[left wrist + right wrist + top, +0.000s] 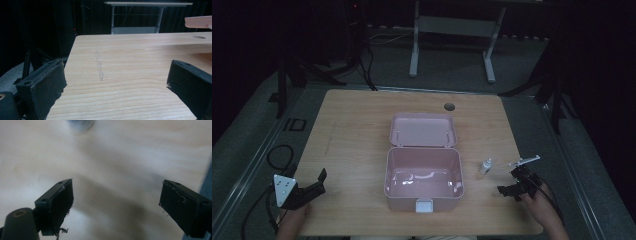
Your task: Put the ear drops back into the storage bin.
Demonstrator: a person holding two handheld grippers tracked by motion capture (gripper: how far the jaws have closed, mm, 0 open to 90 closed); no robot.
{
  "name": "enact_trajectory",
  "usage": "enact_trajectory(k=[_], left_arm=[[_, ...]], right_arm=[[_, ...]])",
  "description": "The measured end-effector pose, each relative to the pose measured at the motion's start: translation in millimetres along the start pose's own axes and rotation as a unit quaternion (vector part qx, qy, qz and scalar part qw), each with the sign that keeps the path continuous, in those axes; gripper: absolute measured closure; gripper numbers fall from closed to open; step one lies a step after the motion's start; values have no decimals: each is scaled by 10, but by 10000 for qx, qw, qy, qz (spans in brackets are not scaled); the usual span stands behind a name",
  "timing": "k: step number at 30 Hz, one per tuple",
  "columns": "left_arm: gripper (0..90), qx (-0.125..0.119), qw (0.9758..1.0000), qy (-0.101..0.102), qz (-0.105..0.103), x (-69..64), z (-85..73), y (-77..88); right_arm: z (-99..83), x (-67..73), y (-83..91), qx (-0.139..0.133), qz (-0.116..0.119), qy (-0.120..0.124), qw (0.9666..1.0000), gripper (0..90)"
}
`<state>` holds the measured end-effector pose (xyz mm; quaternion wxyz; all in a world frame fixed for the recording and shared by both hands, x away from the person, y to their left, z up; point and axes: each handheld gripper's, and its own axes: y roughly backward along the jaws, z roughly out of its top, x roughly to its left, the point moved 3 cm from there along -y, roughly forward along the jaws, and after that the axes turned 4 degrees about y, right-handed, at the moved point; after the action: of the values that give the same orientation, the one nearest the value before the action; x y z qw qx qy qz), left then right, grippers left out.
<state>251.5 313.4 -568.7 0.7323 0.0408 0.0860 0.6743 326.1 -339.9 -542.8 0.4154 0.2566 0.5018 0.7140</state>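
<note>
Small bottle (485, 166) upright, near right tool (512, 186) — jaws apart, not touching.

A small white plastic bottle (485, 166) stands upright on the pale wooden surface (352, 130), just right of the box and near the right claw (512, 186), apart from it. In the right gripper view a blurred grey round shape at the top edge may be this bottle; it cannot be told for sure. The pink plastic box (424, 190) sits at the middle of the surface, open, its hinged lid (423, 130) folded back flat behind it, its glossy inside bare.
</note>
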Motion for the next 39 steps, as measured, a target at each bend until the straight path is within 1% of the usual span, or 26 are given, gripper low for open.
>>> enact_trajectory(k=[1,2,3,4,5,6,9,12,14,15,17,19,21,24,25,27,29,30,32,34,36,38,39], left_arm=[[20,-1,10000,-2,-1,0,0,0],[20,0,10000,-2,-2,0,0,1],[20,0,10000,-2,-2,0,0,1],[20,1,10000,-9,-3,-1,0,1],[20,1,10000,-9,-3,-1,0,1],[20,3,10000,-5,-3,-1,0,1],[20,6,10000,-2,3,4,-1,-1],[20,2,9999,101,36,29,5,0],[20,6,9999,104,34,29,5,0],[20,8,10000,63,29,21,4,0],[20,14,10000,46,27,15,3,-6],[20,5,10000,42,43,12,3,-7],[20,1,10000,35,42,9,3,-9],[20,19,10000,8,34,4,2,-11],[20,24,10000,7,31,5,2,-11],[20,18,10000,2,25,5,2,-13],[20,15,10000,-8,10,4,2,-12],[20,8,10000,-14,2,2,2,-9],[20,6,10000,-20,-9,0,1,-7],[20,-2,10000,-30,-19,-4,0,0],[20,3,10000,-30,-23,-3,0,-1],[20,-3,10000,-26,-28,-2,0,-1],[20,-3,10000,-26,-28,-2,0,-1]], right_arm=[[-3,21,0,154,40,72,9998,116],[-8,51,-3,384,88,207,9990,116],[-8,51,-3,384,88,207,9990,116],[-8,87,-6,634,135,352,9973,117],[-8,87,-6,634,135,352,9973,117],[-2,113,-3,789,198,453,9957,117],[16,129,27,951,265,576,9934,117],[39,132,80,1111,334,652,9911,116],[52,137,121,1177,373,663,9901,117],[57,139,141,1235,404,680,9892,117],[60,153,158,1320,417,814,9870,116],[69,159,148,1374,585,802,9855,116],[70,165,136,1491,647,906,9825,116],[70,155,116,1725,662,1073,9769,130],[72,154,113,1812,687,1107,9748,130],[92,135,98,1900,758,1088,9728,127],[111,117,85,1965,706,1075,9720,127],[130,107,78,1967,659,1067,9724,128],[171,84,74,1892,540,1015,9752,128],[212,68,71,1857,530,952,9766,127],[246,63,71,1843,513,918,9772,127],[284,50,73,1852,493,956,9768,128],[302,46,77,1866,482,929,9769,128]])
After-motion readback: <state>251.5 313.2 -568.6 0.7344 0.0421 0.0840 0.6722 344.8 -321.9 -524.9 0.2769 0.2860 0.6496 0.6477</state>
